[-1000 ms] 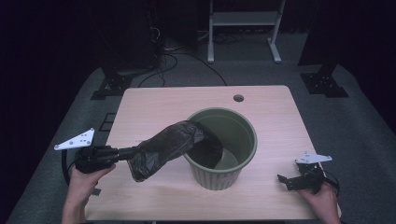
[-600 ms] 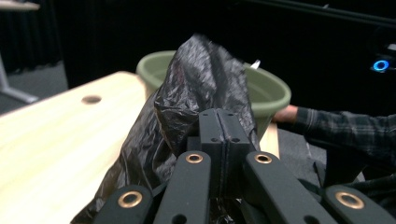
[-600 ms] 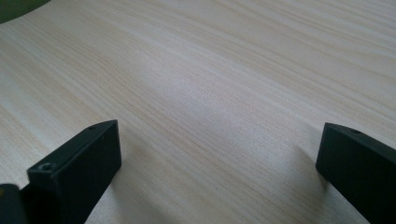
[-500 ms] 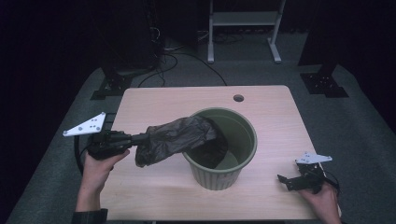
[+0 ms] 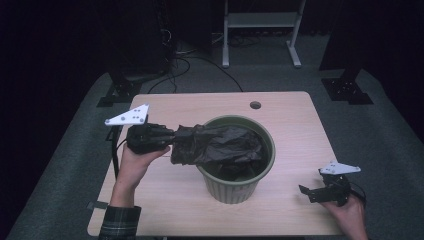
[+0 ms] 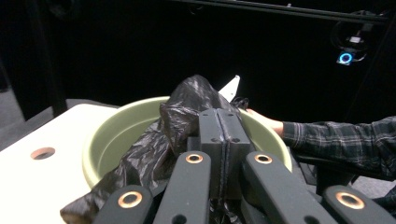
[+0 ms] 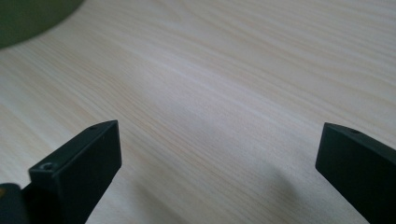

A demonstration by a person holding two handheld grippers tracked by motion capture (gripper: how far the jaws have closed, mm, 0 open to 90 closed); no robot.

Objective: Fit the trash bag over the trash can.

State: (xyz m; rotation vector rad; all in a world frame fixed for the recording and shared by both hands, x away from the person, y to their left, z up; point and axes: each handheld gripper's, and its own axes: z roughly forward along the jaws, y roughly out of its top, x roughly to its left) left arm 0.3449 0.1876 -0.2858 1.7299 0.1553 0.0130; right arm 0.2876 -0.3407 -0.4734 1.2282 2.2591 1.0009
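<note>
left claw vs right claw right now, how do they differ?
The left claw is shut, pinching the black bag; the right claw is open with nothing between its jaws. The left claw is held up beside the green bin, level with its rim; the right claw sits low over the table, apart from the bin. Both are hand-held, black, and carry a grey plate on top.

round olive-green plastic bin [image 5: 235,185]: 1 | crumpled black plastic bag [image 5: 215,145]: 1 | black two-jaw grippers: 2 (left [image 5: 172,141], right [image 5: 306,192]) | light wooden table [image 5: 295,125]: 1
</note>
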